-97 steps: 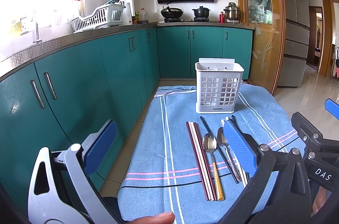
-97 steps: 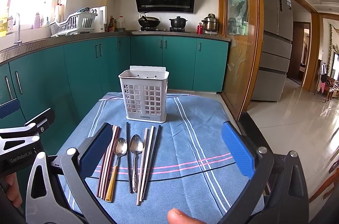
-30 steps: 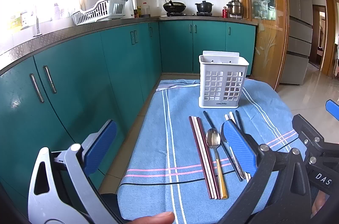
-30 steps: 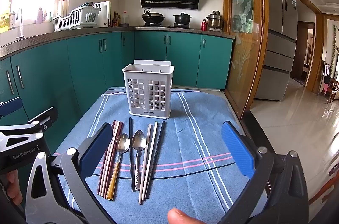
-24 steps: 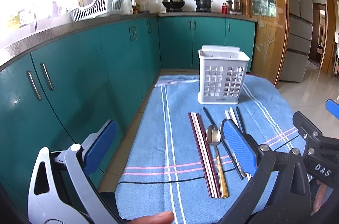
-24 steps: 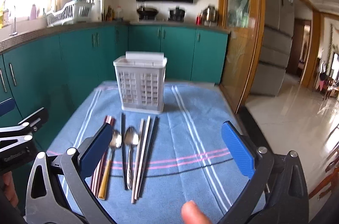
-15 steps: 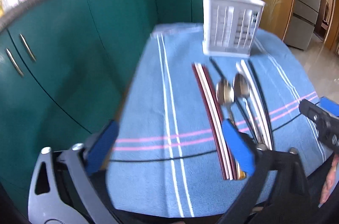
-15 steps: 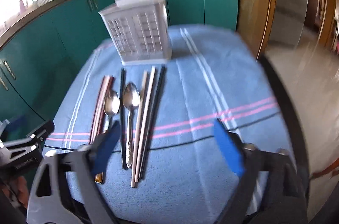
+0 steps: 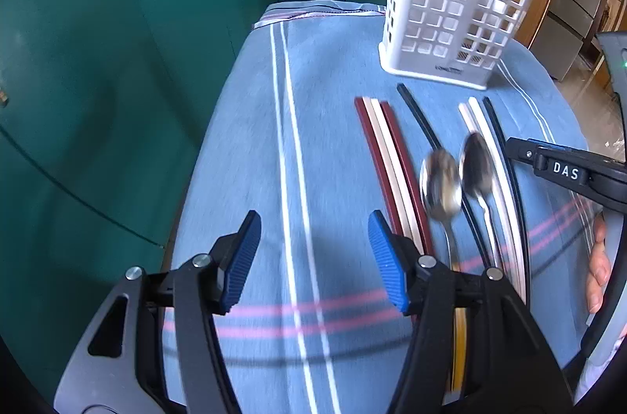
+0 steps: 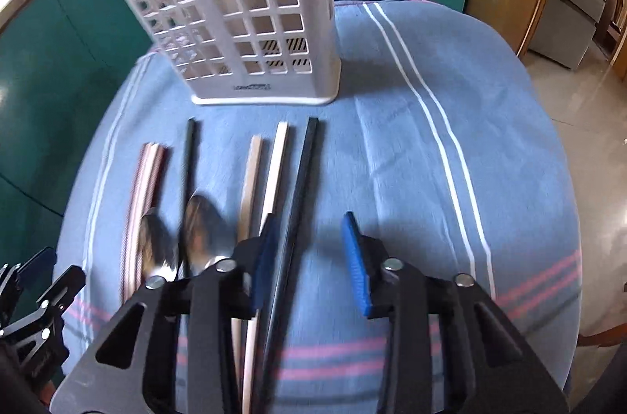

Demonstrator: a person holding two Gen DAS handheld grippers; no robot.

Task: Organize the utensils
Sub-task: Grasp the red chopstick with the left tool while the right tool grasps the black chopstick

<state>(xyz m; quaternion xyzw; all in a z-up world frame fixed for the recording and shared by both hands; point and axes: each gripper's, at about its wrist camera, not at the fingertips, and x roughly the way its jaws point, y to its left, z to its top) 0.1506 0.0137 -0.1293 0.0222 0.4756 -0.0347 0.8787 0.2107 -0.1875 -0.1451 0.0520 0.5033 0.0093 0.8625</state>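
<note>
White basket [image 10: 250, 22] stood empty; chopsticks [image 9: 388, 155] and spoons [image 9: 441, 185] all lay before it, unsorted. Left gripper [image 9: 313, 257] and right gripper [image 10: 309, 257] hovered, jaws apart, holding nothing.

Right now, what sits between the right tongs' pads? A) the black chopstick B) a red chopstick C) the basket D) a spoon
A: the right tongs are open, with the black chopstick running under the gap near the left pad; the spoons lie further left.
</note>
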